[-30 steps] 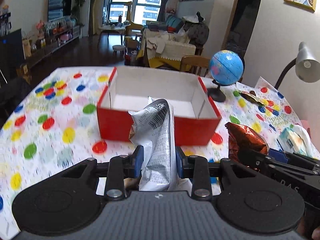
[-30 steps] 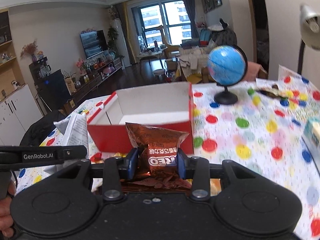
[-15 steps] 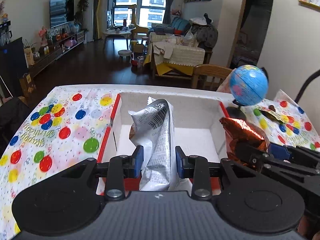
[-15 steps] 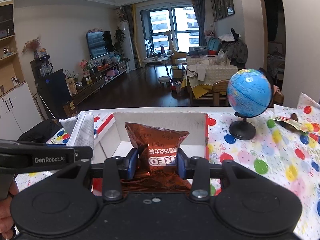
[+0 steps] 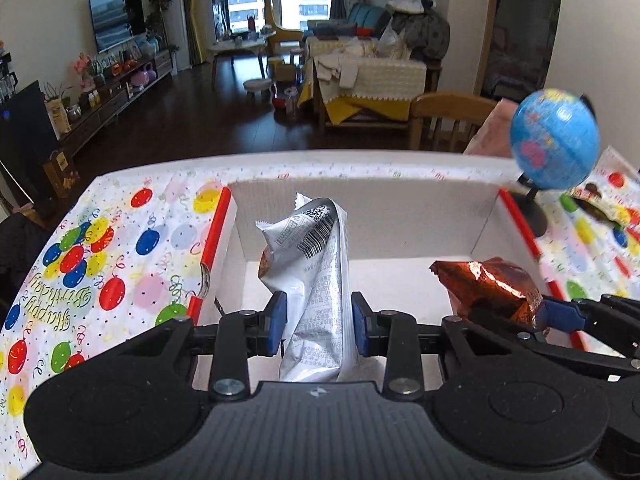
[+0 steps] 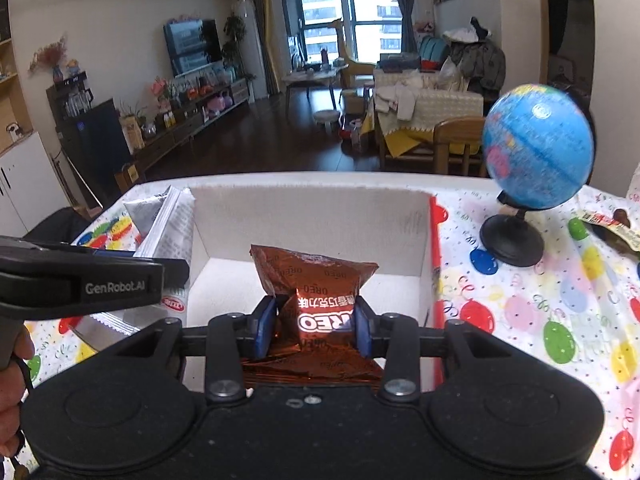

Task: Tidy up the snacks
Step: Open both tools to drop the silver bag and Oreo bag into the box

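Left jaws grip silver packet [image 5: 316, 280], right jaws grip Oreo bag [image 6: 320, 296]; balloon-print tablecloth [image 5: 120, 264], living room

My table [image 5: 120, 272] wears a white birthday cloth printed with coloured balloons and the words "Happy Birthday". An open box [image 5: 400, 208], red outside and white inside, sits on it right in front of me. Just to the right of the box stands a small blue globe [image 6: 538, 148] on a black base, and beyond that, near the far right edge, a flat snack wrapper [image 6: 612, 226] lies on the cloth.
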A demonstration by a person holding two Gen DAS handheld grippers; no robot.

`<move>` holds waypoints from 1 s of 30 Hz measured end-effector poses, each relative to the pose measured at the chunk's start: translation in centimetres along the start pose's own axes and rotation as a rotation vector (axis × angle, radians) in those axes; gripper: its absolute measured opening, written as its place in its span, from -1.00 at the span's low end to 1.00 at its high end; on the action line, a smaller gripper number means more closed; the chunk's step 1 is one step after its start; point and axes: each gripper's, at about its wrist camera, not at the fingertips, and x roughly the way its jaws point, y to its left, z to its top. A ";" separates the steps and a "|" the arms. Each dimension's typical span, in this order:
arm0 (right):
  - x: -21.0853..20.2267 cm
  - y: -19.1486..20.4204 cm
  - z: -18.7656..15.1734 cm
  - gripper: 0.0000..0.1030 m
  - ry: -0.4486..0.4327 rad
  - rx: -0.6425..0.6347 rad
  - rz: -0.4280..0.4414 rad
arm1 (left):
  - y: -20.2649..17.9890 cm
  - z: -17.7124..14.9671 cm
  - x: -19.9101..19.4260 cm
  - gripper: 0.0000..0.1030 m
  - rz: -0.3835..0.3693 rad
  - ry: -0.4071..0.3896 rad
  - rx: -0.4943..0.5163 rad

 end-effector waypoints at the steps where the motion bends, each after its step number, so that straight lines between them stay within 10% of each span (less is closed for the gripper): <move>1: 0.3 0.0 0.0 -0.24 0.009 -0.003 0.001 | 0.0 0.0 0.5 -0.34 -0.001 0.013 0.002; 13: 2.4 0.3 -0.6 -0.18 0.086 0.003 -0.002 | -0.1 -1.0 3.2 -0.26 0.019 0.122 0.005; 30: -3.6 1.1 -0.3 0.37 0.011 0.015 0.011 | 1.5 -1.5 -4.0 0.25 -0.041 0.013 -0.049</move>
